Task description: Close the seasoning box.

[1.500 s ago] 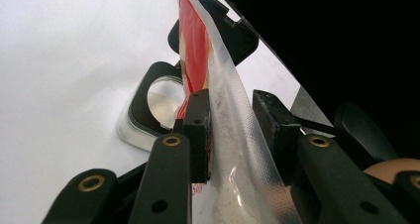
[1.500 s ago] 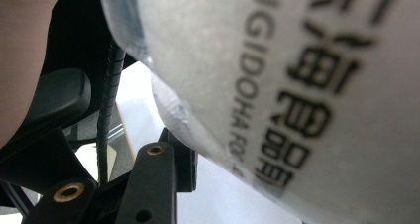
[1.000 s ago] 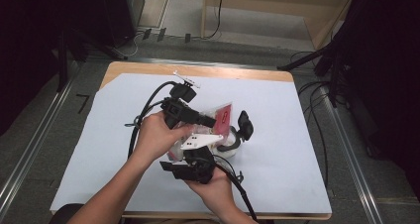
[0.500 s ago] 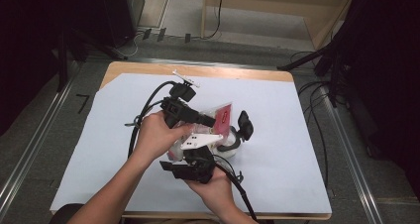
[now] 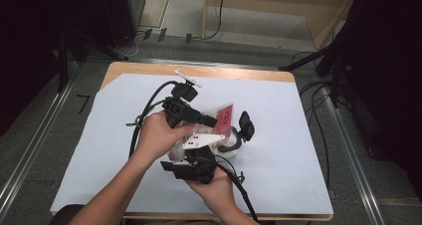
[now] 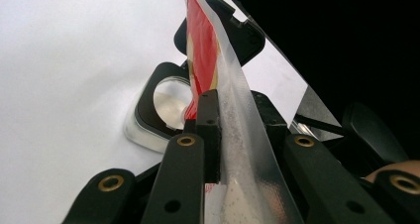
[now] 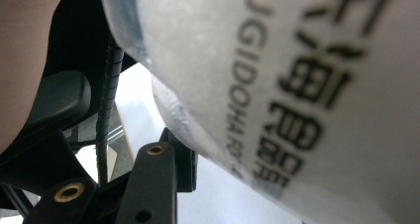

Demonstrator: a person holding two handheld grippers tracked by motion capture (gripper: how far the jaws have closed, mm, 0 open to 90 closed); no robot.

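Observation:
A clear plastic bag (image 5: 217, 116) with a red label (image 6: 202, 40) hangs between my two grippers above the white sheet. My left gripper (image 5: 211, 121) reaches in from the left, and its jaws are shut on the bag's sealed edge (image 6: 236, 116). My right gripper (image 5: 198, 153) comes from below under its grey three-cornered plate. One of its fingers (image 7: 159, 177) presses on the bag's printed side (image 7: 307, 100); the other is hidden behind the bag. Under the bag stands a clear container (image 6: 163, 102) with a black rim, its black flip lid (image 5: 246, 125) open.
A white sheet (image 5: 298, 135) covers the wooden table (image 5: 239, 73). Cables trail from both grippers across the sheet. A dark floor with metal rails and more cables surrounds the table.

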